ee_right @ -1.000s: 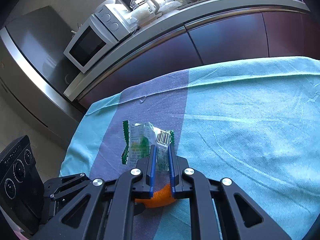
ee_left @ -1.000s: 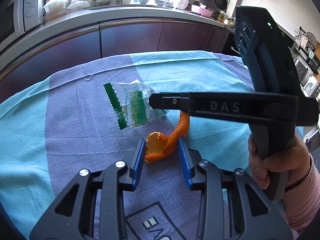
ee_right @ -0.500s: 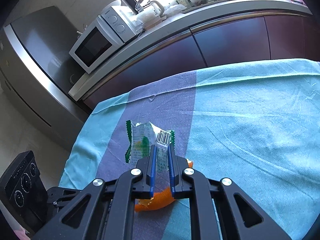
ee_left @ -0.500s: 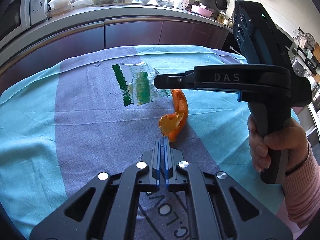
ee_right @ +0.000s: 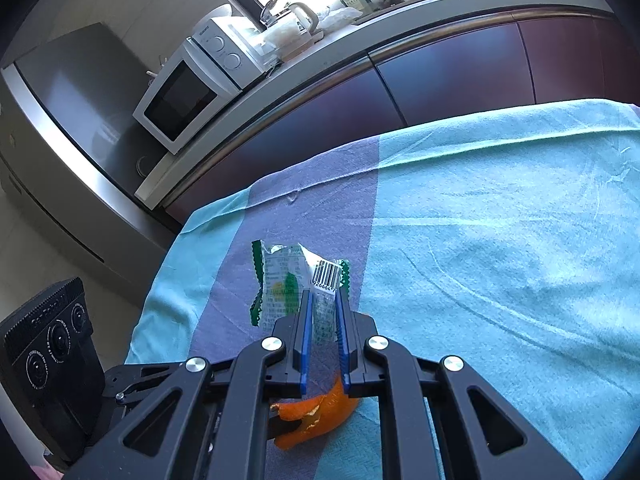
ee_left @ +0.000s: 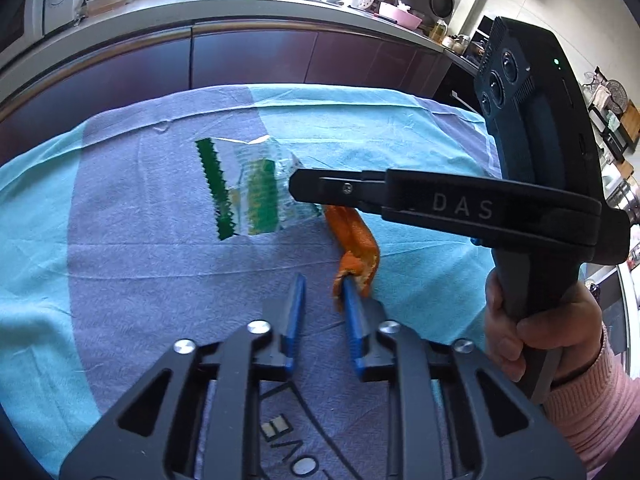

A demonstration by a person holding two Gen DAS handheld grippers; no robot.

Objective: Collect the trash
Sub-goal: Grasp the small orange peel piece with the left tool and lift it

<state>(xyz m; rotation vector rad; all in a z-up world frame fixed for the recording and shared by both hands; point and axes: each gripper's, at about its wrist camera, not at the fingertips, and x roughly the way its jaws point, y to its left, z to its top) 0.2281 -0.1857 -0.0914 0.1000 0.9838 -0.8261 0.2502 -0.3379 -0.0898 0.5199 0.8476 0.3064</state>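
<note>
A green and clear plastic wrapper [ee_left: 250,188] is held just above the cloth by my right gripper [ee_right: 322,304], which is shut on its near edge; the wrapper also shows in the right wrist view [ee_right: 298,276]. An orange peel [ee_left: 356,246] lies on the cloth below the right gripper's body [ee_left: 440,206] and shows under it in the right wrist view [ee_right: 316,414]. My left gripper [ee_left: 322,284] is open, its right fingertip [ee_left: 348,288] touching the near end of the peel, nothing between the jaws.
The table is covered with a teal and lavender cloth [ee_left: 120,260]. Dark cabinets [ee_left: 248,60] and a cluttered counter run behind it, with a white microwave [ee_right: 188,96] at the left. The right hand [ee_left: 532,328] grips its handle at the right.
My left gripper was shut half a second ago and has opened beside the peel, which it had straddled a second ago. The right gripper holds the wrapper as before.
</note>
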